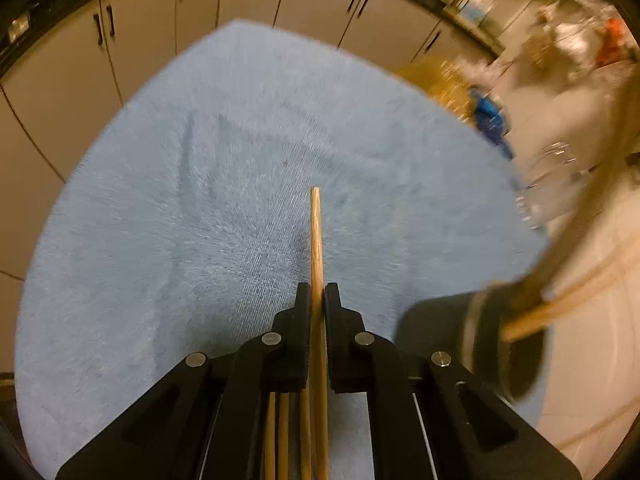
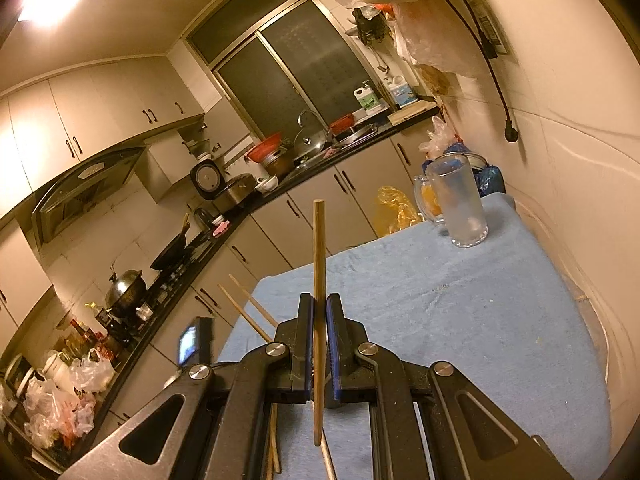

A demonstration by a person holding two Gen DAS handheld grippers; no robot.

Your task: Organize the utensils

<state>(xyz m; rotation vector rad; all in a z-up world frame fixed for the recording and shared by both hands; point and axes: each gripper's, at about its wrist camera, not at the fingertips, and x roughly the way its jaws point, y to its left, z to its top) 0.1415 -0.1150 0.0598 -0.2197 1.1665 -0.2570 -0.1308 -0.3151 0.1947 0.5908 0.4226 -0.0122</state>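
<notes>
Left tongs [image 1: 317, 294] clamp chopstick [image 1: 315, 236] | right tongs [image 2: 319, 306] clamp chopstick [image 2: 319, 248]

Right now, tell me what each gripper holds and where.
Left gripper: a wooden chopstick, pinched partway along its shaft. Right gripper: another chopstick, pinched near mid-length.

One glass mug [image 2: 456, 204], one blue towel [image 2: 460, 320], and at least five chopsticks [image 2: 319, 280].

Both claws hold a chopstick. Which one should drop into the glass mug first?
Right, likely. The right claw faces the glass mug across the blue towel; in the left claw's view it's blurred, far right.
</notes>
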